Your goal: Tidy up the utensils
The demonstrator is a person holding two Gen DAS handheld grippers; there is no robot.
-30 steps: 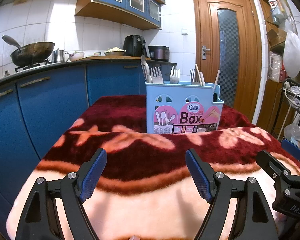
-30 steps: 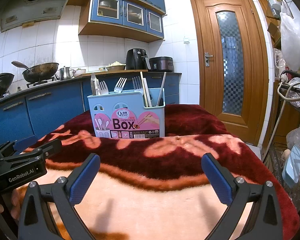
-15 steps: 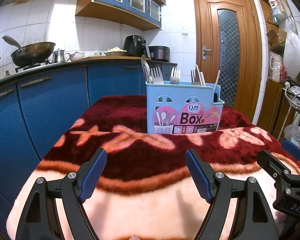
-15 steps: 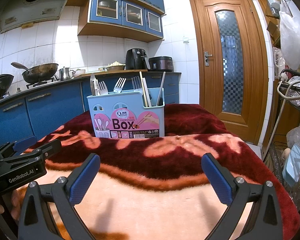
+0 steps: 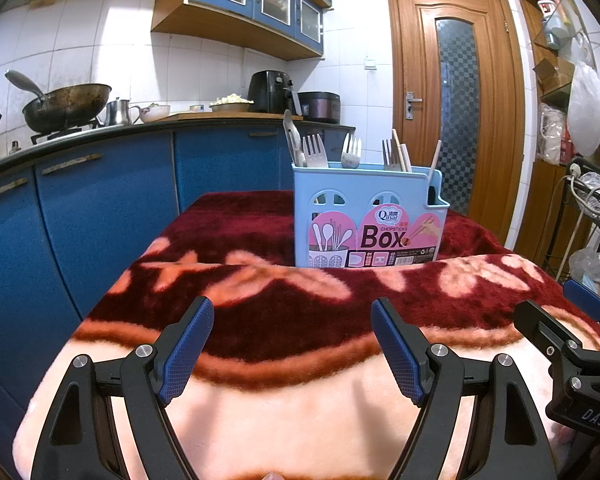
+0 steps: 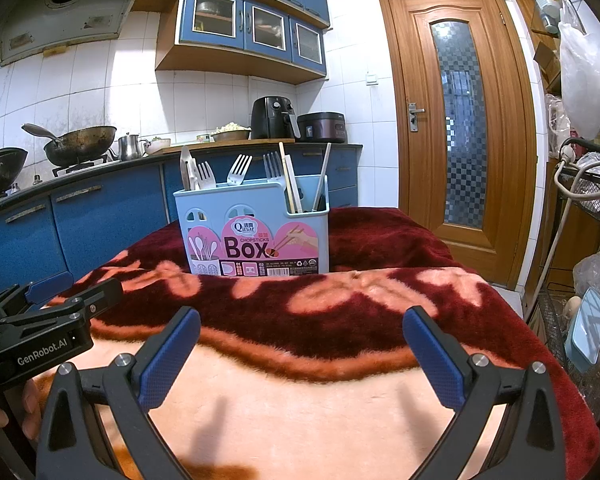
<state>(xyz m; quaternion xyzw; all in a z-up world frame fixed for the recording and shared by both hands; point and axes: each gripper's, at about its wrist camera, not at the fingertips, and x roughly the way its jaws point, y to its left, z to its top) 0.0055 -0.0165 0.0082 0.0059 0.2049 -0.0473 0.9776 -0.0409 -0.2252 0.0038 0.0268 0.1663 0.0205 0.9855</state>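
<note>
A light blue utensil box [image 5: 364, 216] with a pink "Box" label stands upright on the red and peach blanket [image 5: 300, 400], far ahead of both grippers. Forks [image 5: 314, 150], a knife and chopsticks [image 5: 400, 152] stick up out of it. The same box [image 6: 256, 236] sits left of centre in the right wrist view, with forks [image 6: 238, 168] and chopsticks [image 6: 290, 176] in it. My left gripper [image 5: 292, 344] is open over the blanket with nothing between its fingers. My right gripper [image 6: 300, 356] is open too and holds nothing.
Blue kitchen cabinets [image 5: 100, 208] run along the left, with a wok [image 5: 66, 104], a kettle and an air fryer [image 5: 270, 92] on the counter. A wooden door [image 5: 456, 100] is behind the box. A wire rack [image 6: 584, 208] and bags stand at the right.
</note>
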